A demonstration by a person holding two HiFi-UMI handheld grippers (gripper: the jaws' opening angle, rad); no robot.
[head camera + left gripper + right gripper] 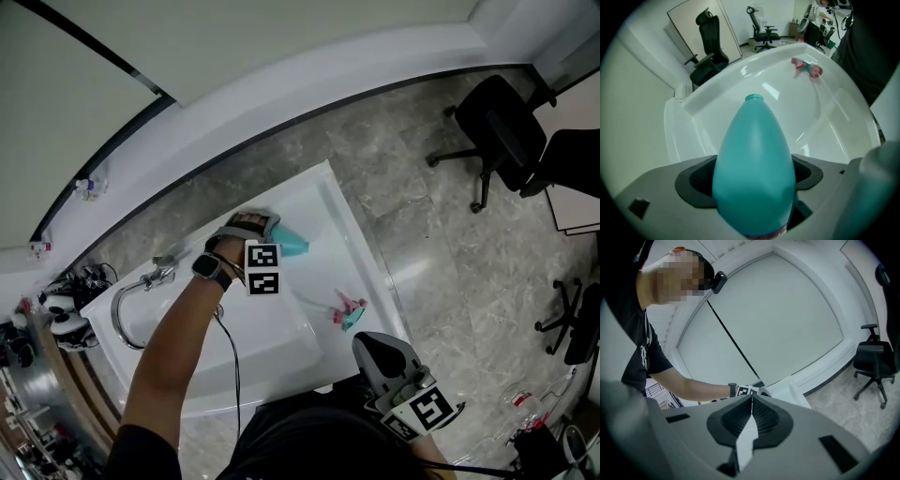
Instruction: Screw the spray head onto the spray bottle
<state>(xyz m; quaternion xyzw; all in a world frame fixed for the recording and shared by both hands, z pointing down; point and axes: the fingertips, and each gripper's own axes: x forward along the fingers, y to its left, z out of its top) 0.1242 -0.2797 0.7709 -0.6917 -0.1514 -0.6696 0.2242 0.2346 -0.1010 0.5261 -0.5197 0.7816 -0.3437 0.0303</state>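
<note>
A teal spray bottle [292,244] without a head lies at the far end of the white sink [281,330]. My left gripper [266,226] points down over it. In the left gripper view the bottle [754,154] fills the space between the wide-spread jaws of the left gripper [752,180], neck pointing away, and a dark gap shows beside the right pad [807,175], so it is open. The pink and teal spray head [349,313] lies on the sink's right side, seen also as the spray head [806,67]. My right gripper [371,347] hangs near the sink's front edge, shut and empty [751,401].
A chrome faucet [142,289] stands at the sink's left end. Black office chairs [499,133] stand on the grey floor to the right. A person's arm with a watch [732,390] reaches across in the right gripper view. Clutter sits at the far left [56,309].
</note>
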